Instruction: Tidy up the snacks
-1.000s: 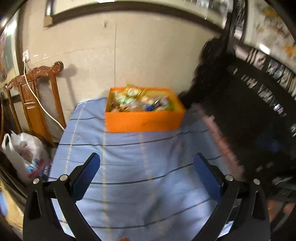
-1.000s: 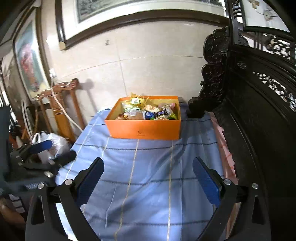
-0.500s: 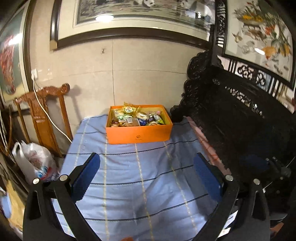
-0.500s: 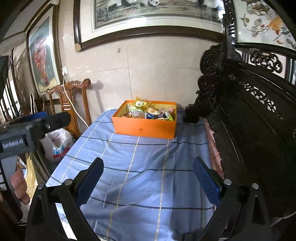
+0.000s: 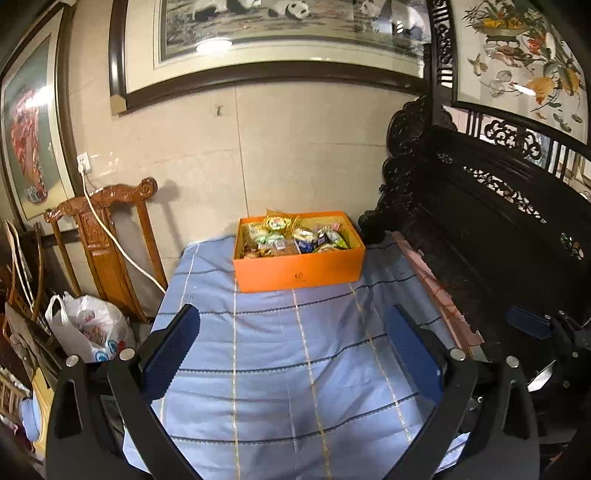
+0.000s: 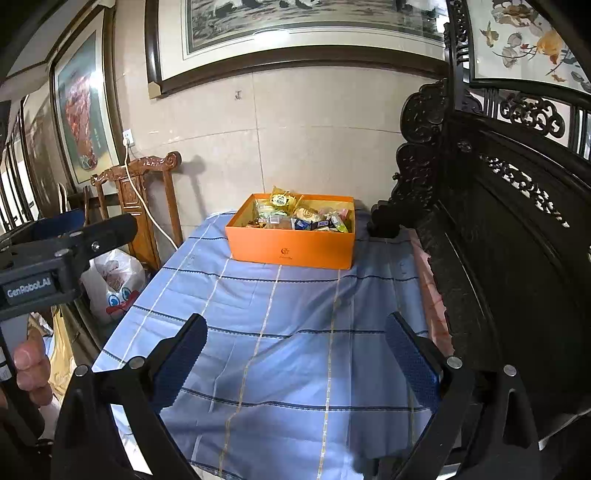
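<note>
**A:** While the snacks [image 5: 293, 238] are all piled in that orange box [image 5: 299, 271], anyone else notice where it's parked? It sits at the far end of the table [image 5: 288, 369], on the blue striped cloth [image 6: 295, 332], close to the tiled wall.

**B:** Yep, and nothing's touching it. Wrappers are a mix of green, yellow and blue, can't read any labels though. Box is open on top, little logo on the front face.

**A:** What about the grippers?

**B:** Left gripper [image 5: 291, 350] hovers over the near part of the cloth, fingers [image 5: 171, 352] spread wide, holding nothing. Right gripper [image 6: 295, 354] same deal, fingers [image 6: 412, 356] wide apart and empty, well short of the box.

**A:** Surroundings?

**B:** Carved wooden chair [image 5: 107, 236] left of the table with a white cable [image 5: 122, 247] running up to a wall socket, plastic bag [image 5: 86, 328] on the floor beside it. Dark carved bench [image 6: 517, 240] along the right side. Big framed painting [image 5: 288, 33] above the box.
</note>
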